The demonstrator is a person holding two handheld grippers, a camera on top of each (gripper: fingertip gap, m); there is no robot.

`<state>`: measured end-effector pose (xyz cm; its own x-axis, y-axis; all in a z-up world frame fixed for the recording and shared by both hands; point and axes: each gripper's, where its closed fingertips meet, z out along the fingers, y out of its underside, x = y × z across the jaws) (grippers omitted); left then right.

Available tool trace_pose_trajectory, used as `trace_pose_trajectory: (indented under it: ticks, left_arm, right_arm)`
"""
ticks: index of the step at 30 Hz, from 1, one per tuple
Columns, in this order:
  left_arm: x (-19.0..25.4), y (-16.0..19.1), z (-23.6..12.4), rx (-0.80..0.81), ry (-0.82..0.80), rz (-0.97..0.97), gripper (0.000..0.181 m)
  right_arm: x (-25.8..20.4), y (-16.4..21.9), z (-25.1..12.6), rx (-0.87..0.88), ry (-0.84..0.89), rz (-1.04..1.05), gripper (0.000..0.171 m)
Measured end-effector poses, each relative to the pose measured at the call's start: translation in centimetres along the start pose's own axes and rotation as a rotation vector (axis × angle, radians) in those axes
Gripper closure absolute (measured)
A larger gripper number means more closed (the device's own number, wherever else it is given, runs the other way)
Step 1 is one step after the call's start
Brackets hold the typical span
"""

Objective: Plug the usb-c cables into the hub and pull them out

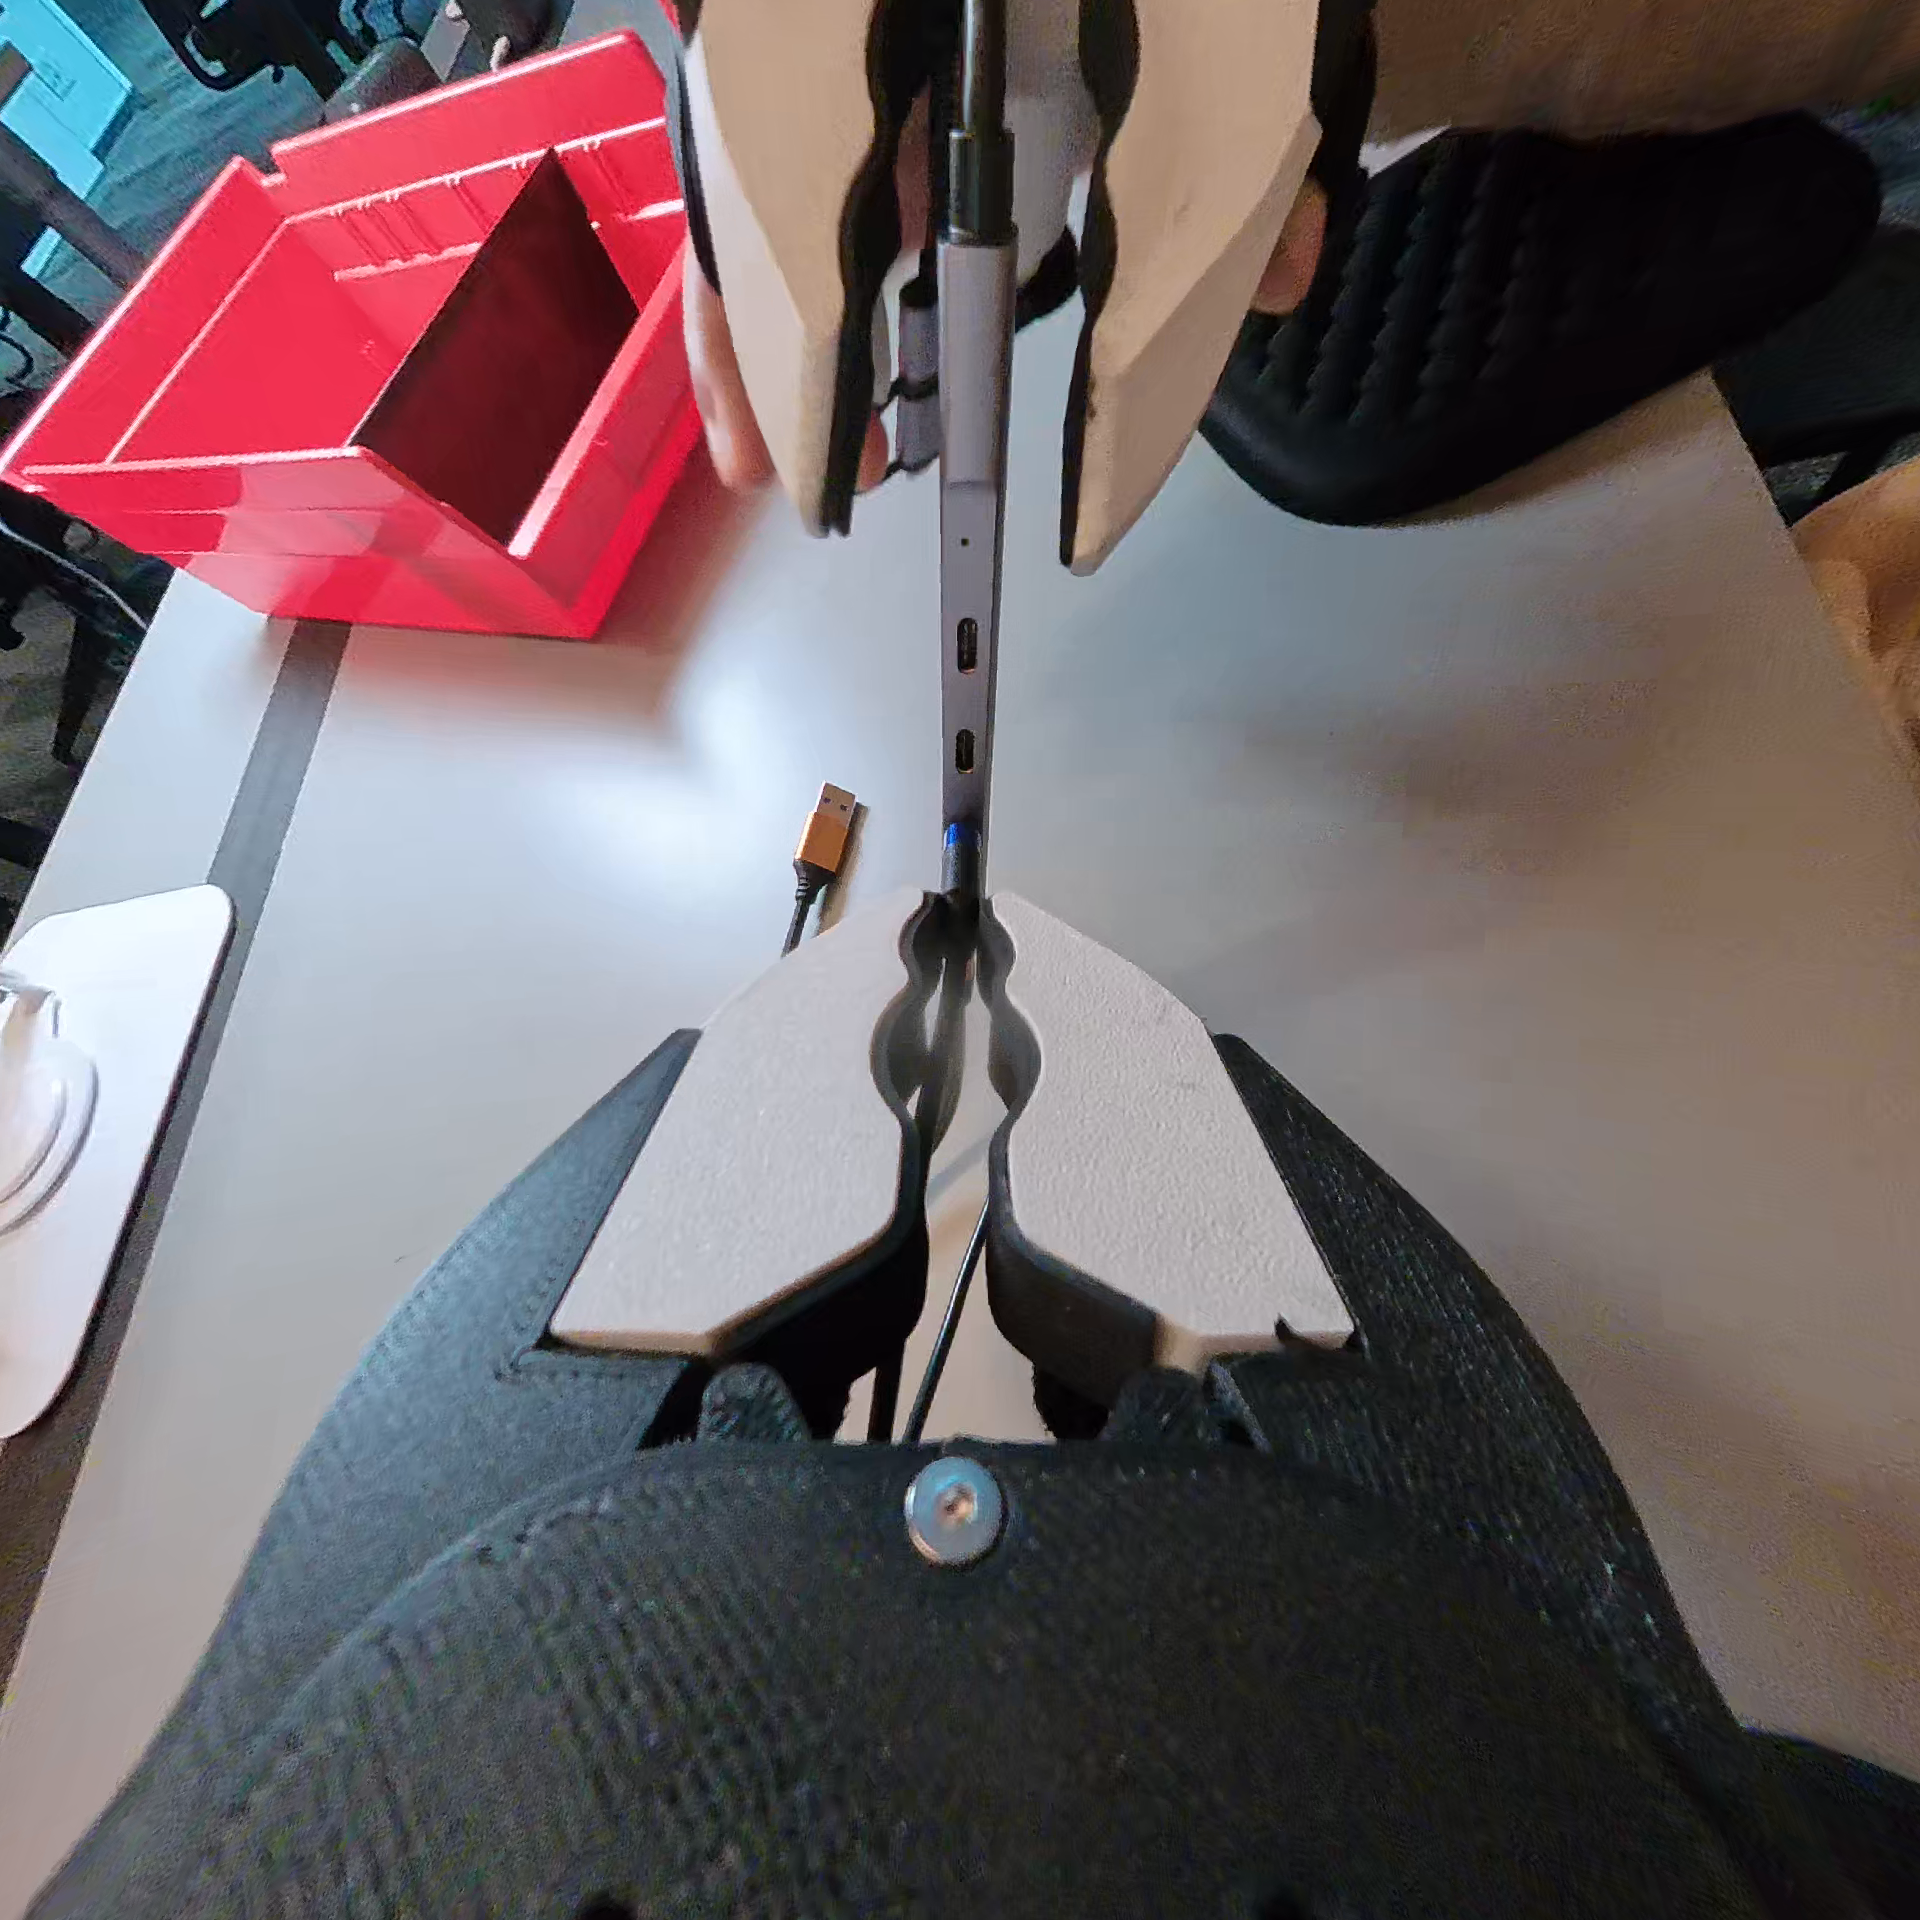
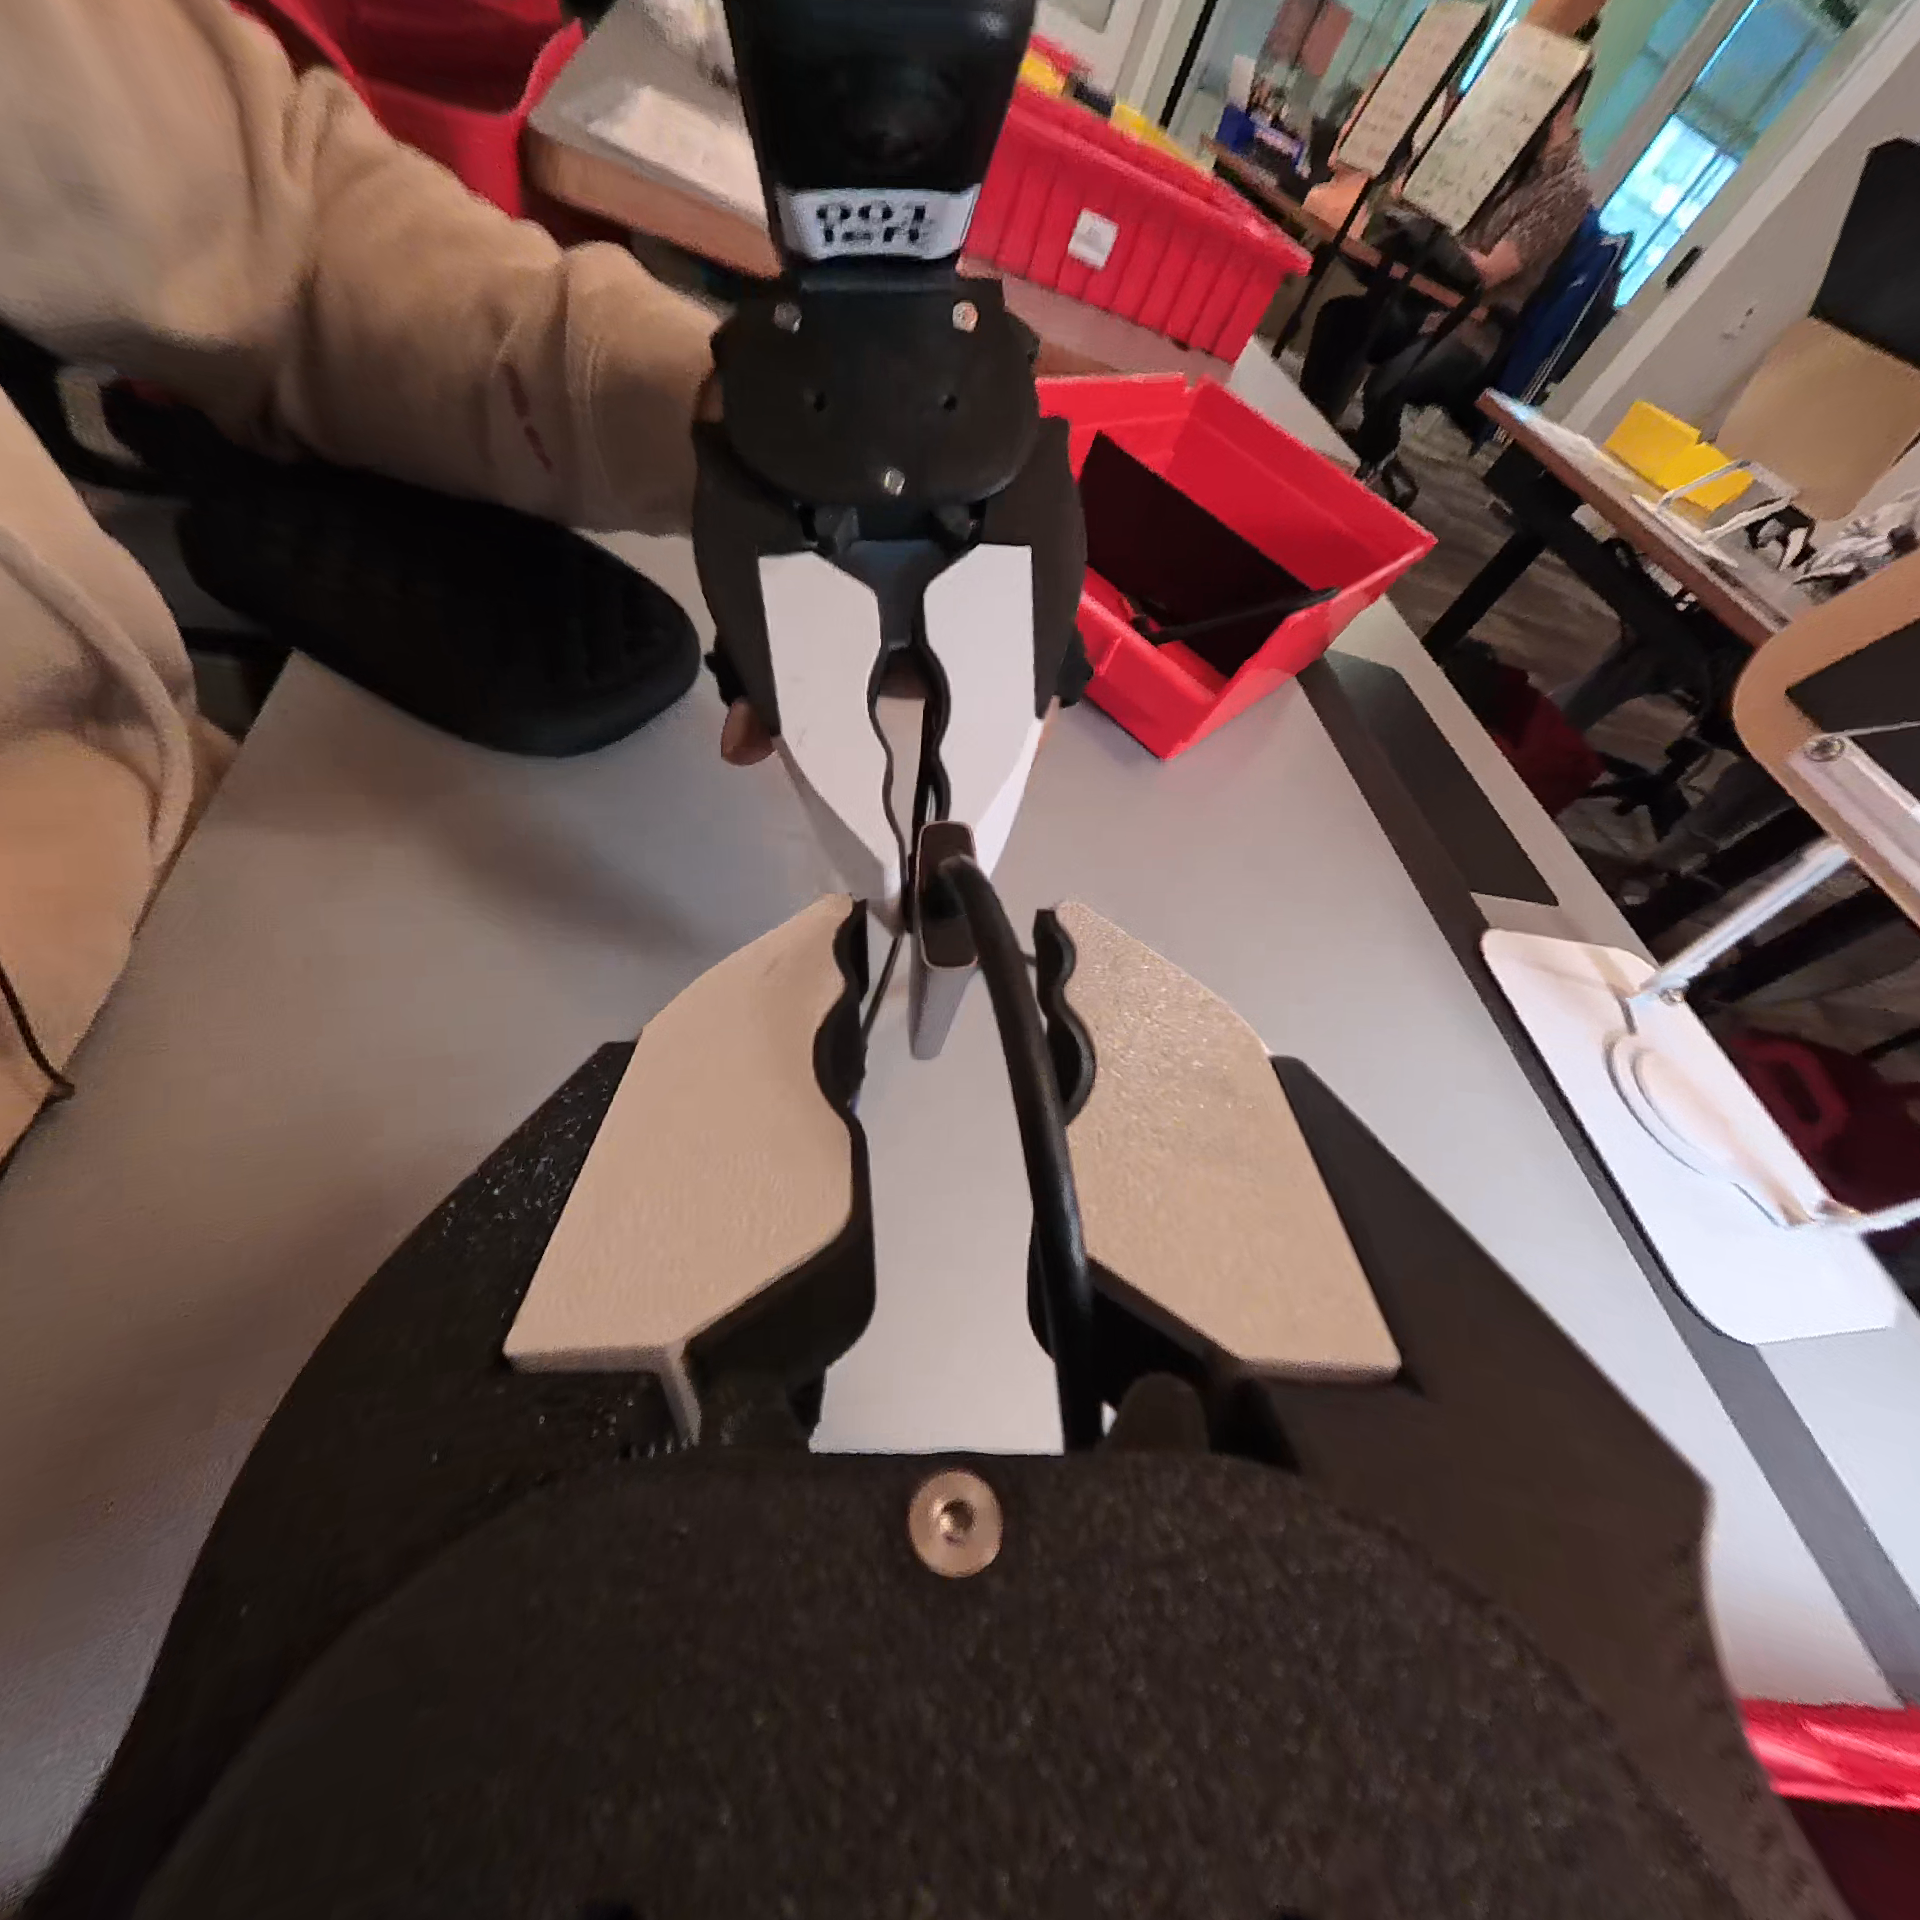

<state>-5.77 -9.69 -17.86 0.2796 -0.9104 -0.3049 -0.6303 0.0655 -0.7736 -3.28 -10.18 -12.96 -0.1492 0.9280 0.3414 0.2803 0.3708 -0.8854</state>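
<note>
Presently the left hand-held gripper [image 1: 958, 902] is clamped on a USB-C plug [image 1: 957, 854] seated in the end port of the grey hub [image 1: 972, 582]. The right hand-held gripper [image 2: 948, 914] stands parted around the hub's far end (contact unclear). An orange-shelled plug [image 1: 826, 837] lies loose mid-tabletop [image 1: 1351, 831], a red bin [image 1: 343, 395] at its far left corner.

I see a grey table [image 2: 1299, 831] with a dark strip [image 1: 265, 748] across it, a red bin [image 2: 1299, 540] on top, a black mesh chair [image 1: 1538, 343] alongside; beyond, wooden desks [image 2: 1621, 488] hold yellow boxes [image 2: 1662, 447] under bright windows [image 2: 1704, 166], on dark carpet [image 2: 1475, 561]
</note>
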Motion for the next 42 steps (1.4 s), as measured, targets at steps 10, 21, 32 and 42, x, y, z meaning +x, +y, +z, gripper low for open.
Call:
trace_pose_trajectory:
  ticks: [10, 21, 32, 42]
  left_arm:
    - [-3.1, -3.2, -4.8, 0.262, -0.097, -0.212, 0.138]
    - [-6.5, -0.3, -12.0, 0.459, -0.339, -0.43, 0.145]
    - [-4.5, 1.7, -8.3, 0.388, -0.244, -0.46, 0.146]
    - [-4.2, 3.0, -6.6, 0.39, -0.206, -0.544, 0.152]
  right_arm:
    - [1.4, -2.2, -1.5, -0.062, 0.014, -0.06, 0.163]
    - [16.9, -9.0, -15.7, -0.048, 0.338, 0.053, 0.162]
    - [29.9, -7.9, -25.9, -0.262, 0.772, 0.012, 0.162]
    - [32.4, 13.2, -20.4, -0.555, 0.759, 0.275, 0.162]
